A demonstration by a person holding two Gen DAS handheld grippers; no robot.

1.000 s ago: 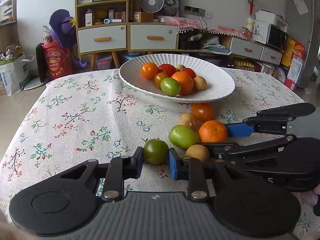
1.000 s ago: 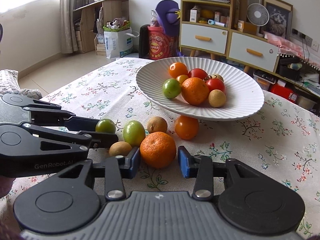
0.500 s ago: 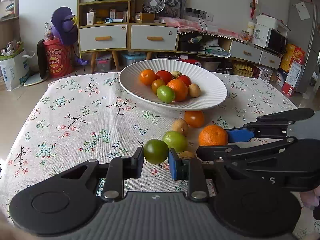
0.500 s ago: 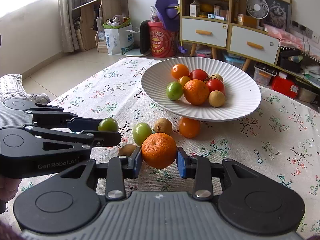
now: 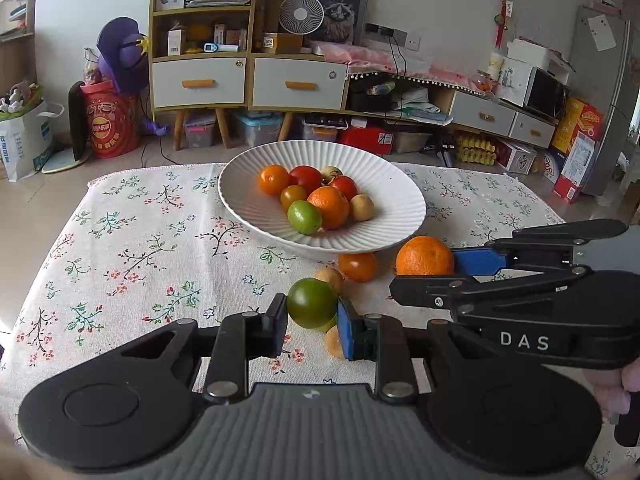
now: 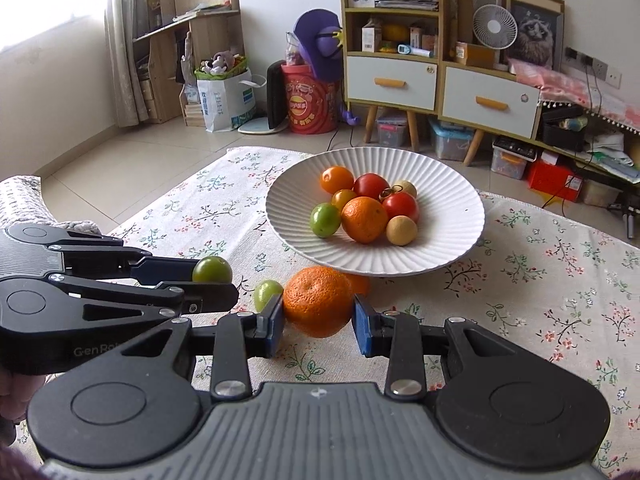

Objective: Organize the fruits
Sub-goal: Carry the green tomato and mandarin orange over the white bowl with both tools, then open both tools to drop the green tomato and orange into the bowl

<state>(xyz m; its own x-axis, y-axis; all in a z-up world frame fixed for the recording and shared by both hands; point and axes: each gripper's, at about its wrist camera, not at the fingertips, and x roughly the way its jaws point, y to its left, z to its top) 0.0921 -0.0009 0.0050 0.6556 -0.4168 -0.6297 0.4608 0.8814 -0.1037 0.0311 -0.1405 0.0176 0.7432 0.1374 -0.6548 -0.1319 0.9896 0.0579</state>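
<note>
My left gripper (image 5: 312, 318) is shut on a dark green tomato (image 5: 312, 303), held above the tablecloth; it also shows in the right wrist view (image 6: 212, 270). My right gripper (image 6: 318, 316) is shut on a large orange (image 6: 319, 301), likewise lifted, and seen from the left (image 5: 425, 257). Ahead stands a white ribbed plate (image 5: 384, 176) holding several fruits. On the cloth below remain a small orange tomato (image 5: 357, 266), a tan round fruit (image 5: 330, 278), a light green fruit (image 6: 267, 293) and another tan fruit (image 5: 333, 343) partly hidden by my left fingers.
The table carries a floral tablecloth (image 5: 132, 248). Its far edge lies just behind the plate (image 6: 460, 204). Beyond are the floor, a yellow-and-white cabinet (image 5: 248, 80) and a red drum (image 5: 108, 128). A person's hand (image 5: 624, 388) holds the right gripper's handle.
Both grippers have risen with their fruit: the green tomato and the orange have left the cloth. The loose fruits stay where they lay, now lower in view.
</note>
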